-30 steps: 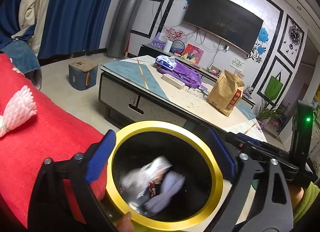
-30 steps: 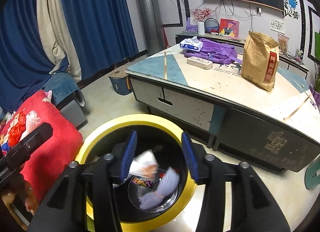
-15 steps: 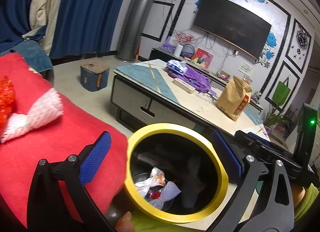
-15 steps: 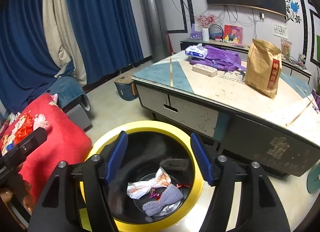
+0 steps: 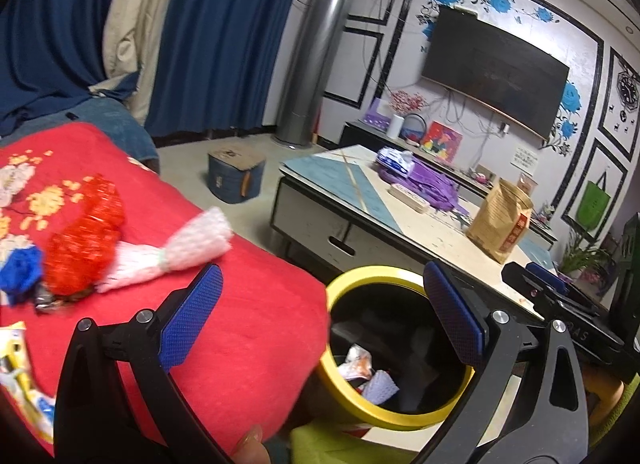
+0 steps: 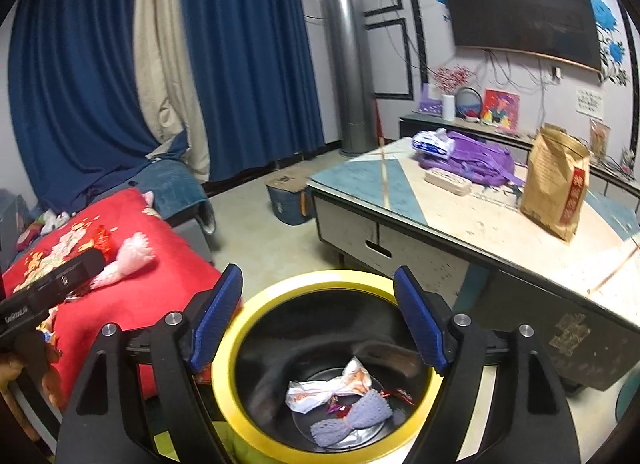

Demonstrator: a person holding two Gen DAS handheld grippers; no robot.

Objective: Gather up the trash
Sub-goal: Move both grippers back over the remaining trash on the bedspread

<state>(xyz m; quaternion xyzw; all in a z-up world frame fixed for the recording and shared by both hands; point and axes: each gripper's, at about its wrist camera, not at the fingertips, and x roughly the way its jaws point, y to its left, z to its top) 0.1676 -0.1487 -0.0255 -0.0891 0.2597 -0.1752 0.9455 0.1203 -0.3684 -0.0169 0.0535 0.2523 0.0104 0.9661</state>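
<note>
A black bin with a yellow rim (image 6: 256,312) (image 5: 362,278) stands on the floor beside a red blanket (image 5: 240,328). Inside lie a white wrapper (image 6: 320,388) and a purple foam net (image 6: 352,418). On the blanket lie a pink foam net (image 5: 188,248), a red net (image 5: 86,240), a blue scrap (image 5: 20,274) and a yellow-white wrapper (image 5: 16,376). My right gripper (image 6: 318,320) is open and empty above the bin. My left gripper (image 5: 320,316) is open and empty, over the blanket edge and bin rim.
A low table (image 6: 480,219) stands behind the bin with a brown paper bag (image 6: 556,187), a purple bag (image 6: 476,163) and a power strip (image 6: 448,181). A blue box (image 5: 236,175) sits on the floor near the curtains (image 6: 240,55).
Both grippers have risen and pulled back from the bin; the right one opened wider after the white wrapper fell in. The left view has swung left, showing more trash on the blanket.
</note>
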